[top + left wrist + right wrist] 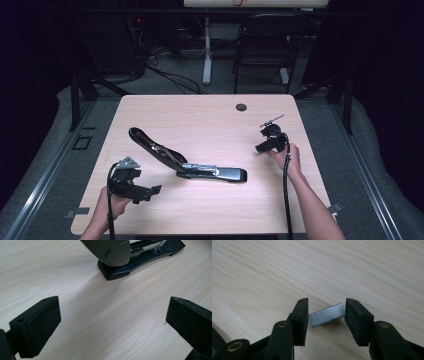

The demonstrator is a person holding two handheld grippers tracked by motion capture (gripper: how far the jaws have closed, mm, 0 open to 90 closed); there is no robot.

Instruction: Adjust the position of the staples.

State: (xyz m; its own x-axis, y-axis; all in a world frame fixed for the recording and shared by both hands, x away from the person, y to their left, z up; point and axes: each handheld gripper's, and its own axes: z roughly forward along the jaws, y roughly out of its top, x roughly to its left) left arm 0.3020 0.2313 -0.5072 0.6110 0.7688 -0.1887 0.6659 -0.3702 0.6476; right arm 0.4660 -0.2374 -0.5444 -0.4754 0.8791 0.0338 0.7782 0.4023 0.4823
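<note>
The left gripper (156,190) waits with wide, empty jaws near the open stapler (187,162) in the middle of the tabletop (210,120), while the right gripper (326,315), well off to its right, pinches a strip of staples (327,315) end to end, lying crosswise between its jaws.

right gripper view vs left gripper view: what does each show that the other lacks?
Right gripper view: a grey strip of staples between the right hand-held gripper jaws, both pads against its ends.
Left gripper view: the black stapler ahead of the left hand-held gripper, whose jaws stand wide with nothing between them.
Both: the light wooden table beneath.
</note>
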